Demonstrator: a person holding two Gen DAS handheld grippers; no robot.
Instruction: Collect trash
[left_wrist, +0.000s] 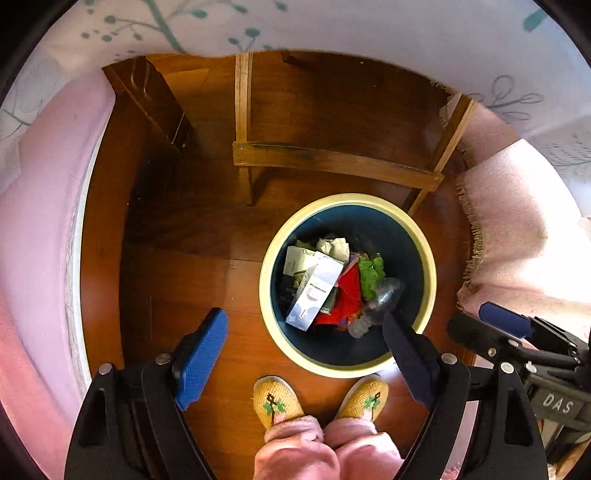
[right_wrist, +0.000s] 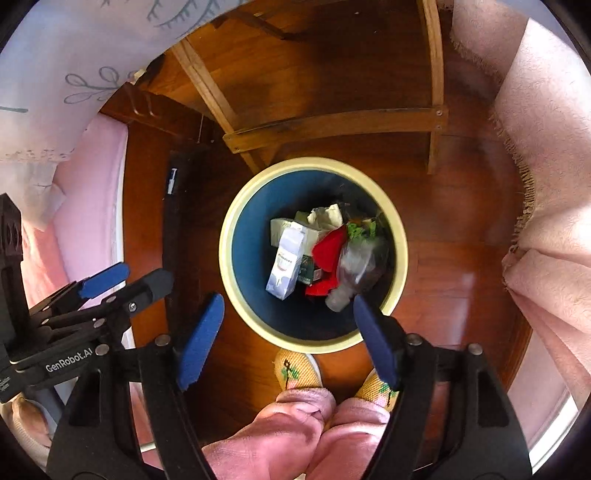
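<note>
1. Both claws hang above the round bin (left_wrist: 428, 258), which stands on the wooden floor (left_wrist: 207, 266) just in front of the person's slippers (left_wrist: 275, 400).
2. The left claw (left_wrist: 306, 354) has its blue pads spread wide apart with nothing between them; only floor and the near rim of the bin show in the gap.
3. The right claw (right_wrist: 288, 343) is likewise spread wide and empty, looking steeply down into the bin.
4. The trash already lies inside the bin: a white carton (left_wrist: 314, 291), a red scrap (left_wrist: 349, 291), a green scrap (left_wrist: 371, 271), crumpled paper (left_wrist: 334, 247) and a clear plastic bottle (left_wrist: 380, 299) resting against the near wall.
5. Judging by the empty claws over a bin that holds a pile, the dropping-in step looks done for these pieces.
6. No loose trash shows on the floor around the bin or under the wooden chair (left_wrist: 332, 162) behind it.
7. Whether more trash waits elsewhere in the room cannot be told from these views, as pink cloth (left_wrist: 44, 221) and patterned fabric block the edges.
</note>
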